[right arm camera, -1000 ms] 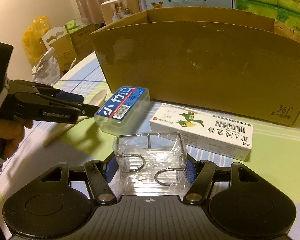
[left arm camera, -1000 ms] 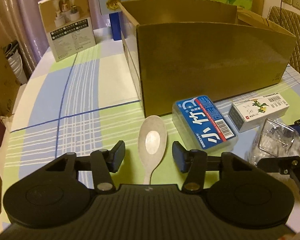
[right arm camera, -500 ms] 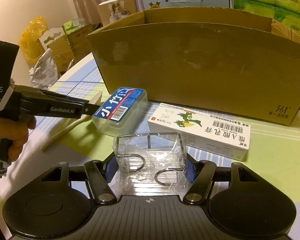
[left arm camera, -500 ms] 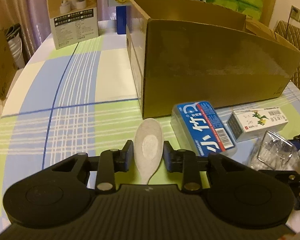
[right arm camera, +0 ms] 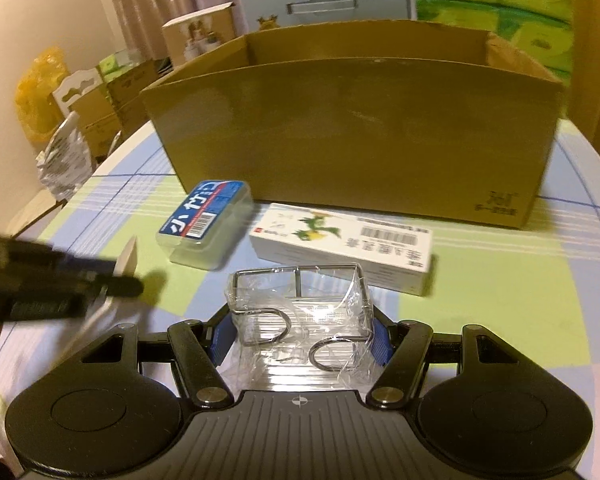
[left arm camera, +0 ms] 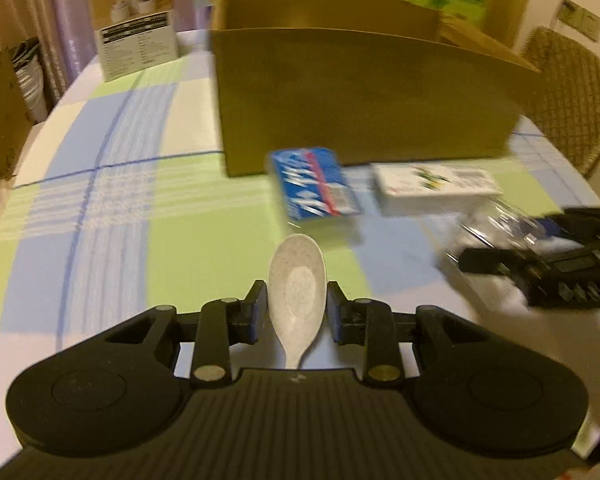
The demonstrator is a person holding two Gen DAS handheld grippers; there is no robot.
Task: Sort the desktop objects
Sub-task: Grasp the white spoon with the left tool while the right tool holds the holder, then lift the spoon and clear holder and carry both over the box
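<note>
Pinching the speckled spoon (left arm camera: 298, 300) by its bowl, the left claw (left arm camera: 297, 312) sits low over the checked tabletop (left arm camera: 112, 216); the right claw (right arm camera: 300, 334) is clamped on a plastic-wrapped wire rack (right arm camera: 300, 312). Just beyond lie a blue-labelled clear case (right arm camera: 206, 226) and a white carton (right arm camera: 340, 252), then the open cardboard box (right arm camera: 352, 136), curtains (right arm camera: 172, 4) behind.

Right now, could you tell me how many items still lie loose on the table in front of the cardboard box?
2: the blue-labelled plastic case near the cardboard box's left corner, and the white carton to its right. Anything behind the box is hidden.
</note>
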